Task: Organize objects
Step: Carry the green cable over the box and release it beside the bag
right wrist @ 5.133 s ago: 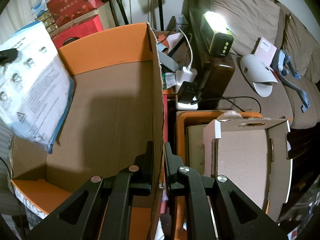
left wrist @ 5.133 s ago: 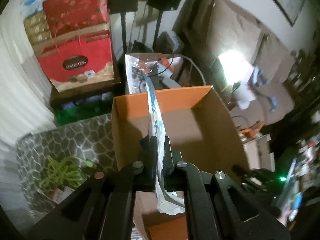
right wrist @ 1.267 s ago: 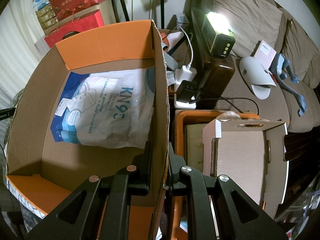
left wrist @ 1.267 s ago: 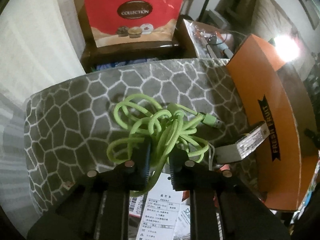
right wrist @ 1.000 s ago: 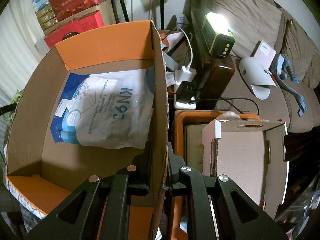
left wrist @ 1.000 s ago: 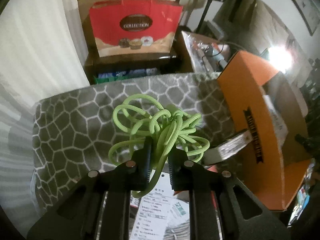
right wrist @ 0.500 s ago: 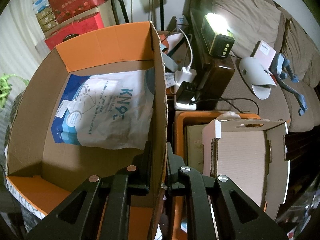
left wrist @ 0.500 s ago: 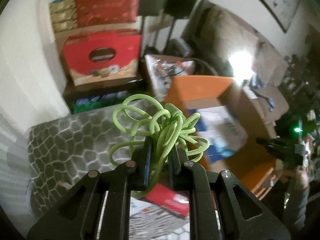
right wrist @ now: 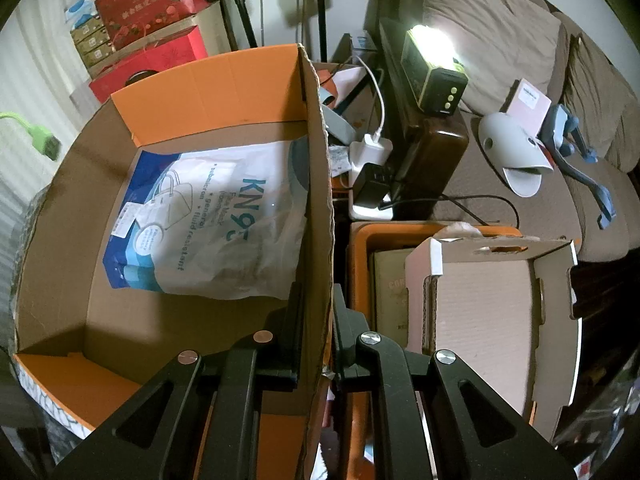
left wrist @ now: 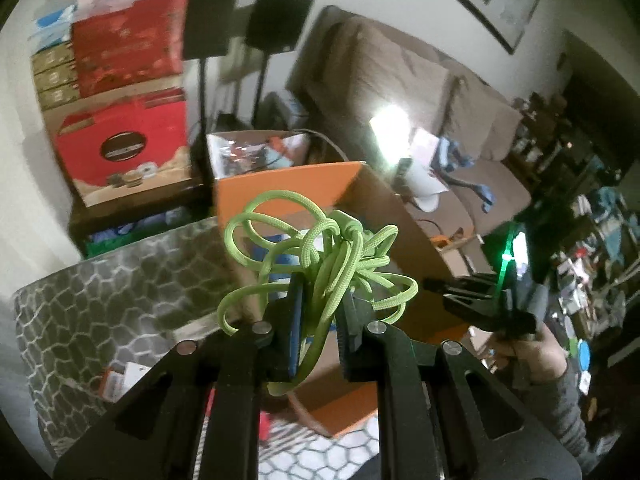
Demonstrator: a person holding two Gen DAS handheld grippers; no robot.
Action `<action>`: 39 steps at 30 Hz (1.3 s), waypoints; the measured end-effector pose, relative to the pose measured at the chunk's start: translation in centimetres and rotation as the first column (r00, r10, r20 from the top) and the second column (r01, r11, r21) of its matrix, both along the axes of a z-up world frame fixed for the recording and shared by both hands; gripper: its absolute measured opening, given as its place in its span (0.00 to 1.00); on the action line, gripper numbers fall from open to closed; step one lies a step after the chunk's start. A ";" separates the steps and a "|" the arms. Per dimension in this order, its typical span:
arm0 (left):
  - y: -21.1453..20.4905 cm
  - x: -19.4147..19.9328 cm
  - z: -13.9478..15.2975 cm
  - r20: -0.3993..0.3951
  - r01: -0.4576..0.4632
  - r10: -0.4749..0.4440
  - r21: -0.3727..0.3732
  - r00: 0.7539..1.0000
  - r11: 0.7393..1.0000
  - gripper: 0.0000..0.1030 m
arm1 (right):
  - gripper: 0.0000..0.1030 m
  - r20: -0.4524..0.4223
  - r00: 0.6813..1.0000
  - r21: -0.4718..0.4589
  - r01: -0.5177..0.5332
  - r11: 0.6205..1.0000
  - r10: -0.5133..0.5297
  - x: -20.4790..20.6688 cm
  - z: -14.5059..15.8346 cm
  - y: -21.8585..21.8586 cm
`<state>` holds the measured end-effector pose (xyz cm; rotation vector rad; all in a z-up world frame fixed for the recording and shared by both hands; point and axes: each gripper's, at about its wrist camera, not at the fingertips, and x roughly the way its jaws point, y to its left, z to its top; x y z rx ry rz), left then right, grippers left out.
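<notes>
- Lime-green braided cable bundle [left wrist: 320, 256] is pinched between our left gripper [left wrist: 320, 332] fingers, closed on the strands, loops hanging free in the air near the box.
- Our right gripper [right wrist: 314, 332] is clamped on the side wall of the orange-and-brown cardboard box [right wrist: 320, 184], steadying it.
- White-and-blue KN95 mask bag [right wrist: 216, 220] already lies flat inside the box, so we count that item done.
- Cable is not in the box yet; we judge dropping it in comes next.
- Small packets on the grey honeycomb-patterned cushion [left wrist: 112, 292] look left over; blurred, can't identify.
</notes>
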<state>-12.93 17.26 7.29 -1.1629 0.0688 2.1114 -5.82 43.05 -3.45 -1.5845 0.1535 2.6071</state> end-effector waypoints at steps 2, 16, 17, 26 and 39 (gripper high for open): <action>1.4 0.5 -0.2 0.007 0.020 -0.020 0.002 1.000 1.000 0.13 | 0.11 -0.001 1.000 -0.004 0.001 1.000 -0.001 0.0 0.0 0.0; 8.2 3.1 -6.6 0.129 0.093 -0.089 -0.025 0.988 0.995 0.13 | 0.11 -0.016 1.000 -0.018 0.006 1.000 -0.006 0.2 -0.1 0.2; 8.4 3.1 -7.1 0.140 0.089 -0.085 -0.024 0.986 0.996 0.13 | 0.11 -0.018 1.000 -0.018 0.006 1.000 -0.006 0.3 -0.1 0.2; 9.1 3.2 -10.4 0.198 0.082 -0.071 -0.050 0.978 0.995 0.13 | 0.11 -0.031 1.000 -0.013 0.002 1.000 -0.002 0.5 -0.3 0.2; 9.7 3.3 -11.1 0.227 0.092 -0.081 -0.039 0.971 0.995 0.38 | 0.11 -0.031 1.000 -0.016 0.004 1.000 -0.005 0.6 -0.4 0.2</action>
